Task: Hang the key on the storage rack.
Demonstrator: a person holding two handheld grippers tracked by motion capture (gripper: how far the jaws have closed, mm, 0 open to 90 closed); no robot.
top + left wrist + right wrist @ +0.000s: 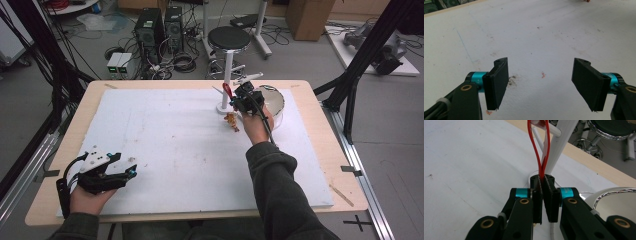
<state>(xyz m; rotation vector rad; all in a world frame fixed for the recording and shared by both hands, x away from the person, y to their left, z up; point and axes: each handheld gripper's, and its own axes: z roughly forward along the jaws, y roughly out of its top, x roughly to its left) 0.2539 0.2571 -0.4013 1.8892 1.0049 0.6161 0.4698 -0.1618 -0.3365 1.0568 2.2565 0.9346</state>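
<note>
Your right gripper (543, 195) pinches a red loop (540, 152) by the white stand (226, 97) near the table's far edge.

Its jaws are closed on the loop's bottom end, and the top of the loop is cut off in the right gripper view, so what it hangs from is hard to tell. A small orange thing (231, 120) by your right hand (256, 127) is too blurry to name. A round white bowl (276, 102) sits partly behind that hand. Your left gripper (540, 82) rests near the table's (320, 150) near left corner, jaws wide apart, holding nothing, over the white mat (165, 145).
</note>
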